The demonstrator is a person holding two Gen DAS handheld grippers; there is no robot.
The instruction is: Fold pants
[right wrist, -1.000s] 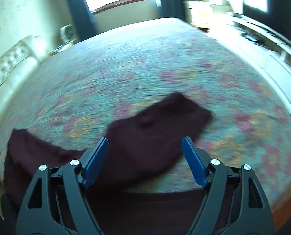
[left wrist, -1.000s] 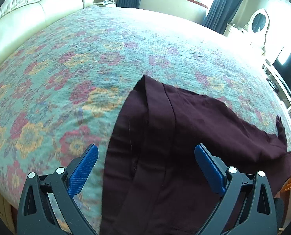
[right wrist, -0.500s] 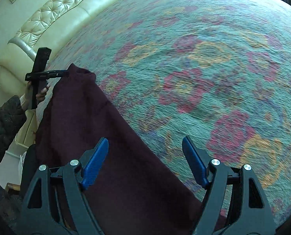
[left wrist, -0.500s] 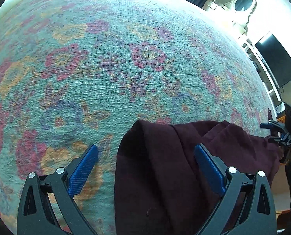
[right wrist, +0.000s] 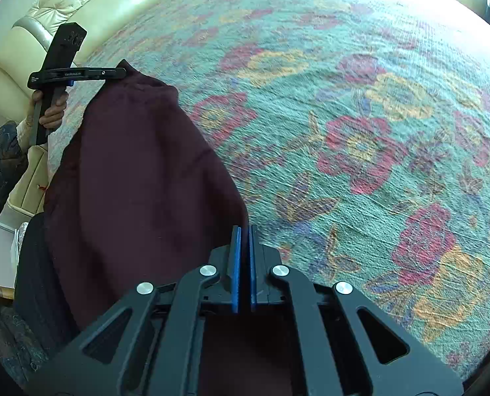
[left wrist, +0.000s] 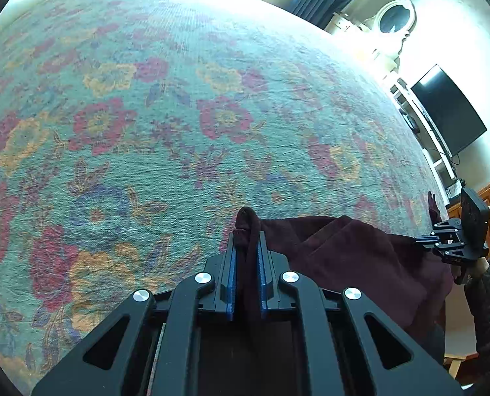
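Dark maroon pants (left wrist: 344,254) lie at the near edge of a floral bedspread (left wrist: 179,125). In the left wrist view my left gripper (left wrist: 246,241) has its jaws closing tight on a bunched corner of the pants, and the blue pads press the cloth. Off to the right, my right gripper (left wrist: 421,239) pinches the other corner. In the right wrist view my right gripper (right wrist: 244,231) has its jaws closing together at the edge of the pants (right wrist: 139,181), with only a thin layer between the pads. The left gripper (right wrist: 123,72) holds the far corner there.
The floral bedspread (right wrist: 360,132) stretches far ahead of both grippers. A cream tufted headboard (right wrist: 80,6) lies beyond the left gripper. A dark TV (left wrist: 449,112) and white furniture stand past the bed's far side. A hand (right wrist: 52,112) and dark sleeve (left wrist: 489,297) show at the edges.
Both grippers went from wide open to shut on the pants' edge. Both tipped down closer to the bedspread, and the cloth now stretches between them.
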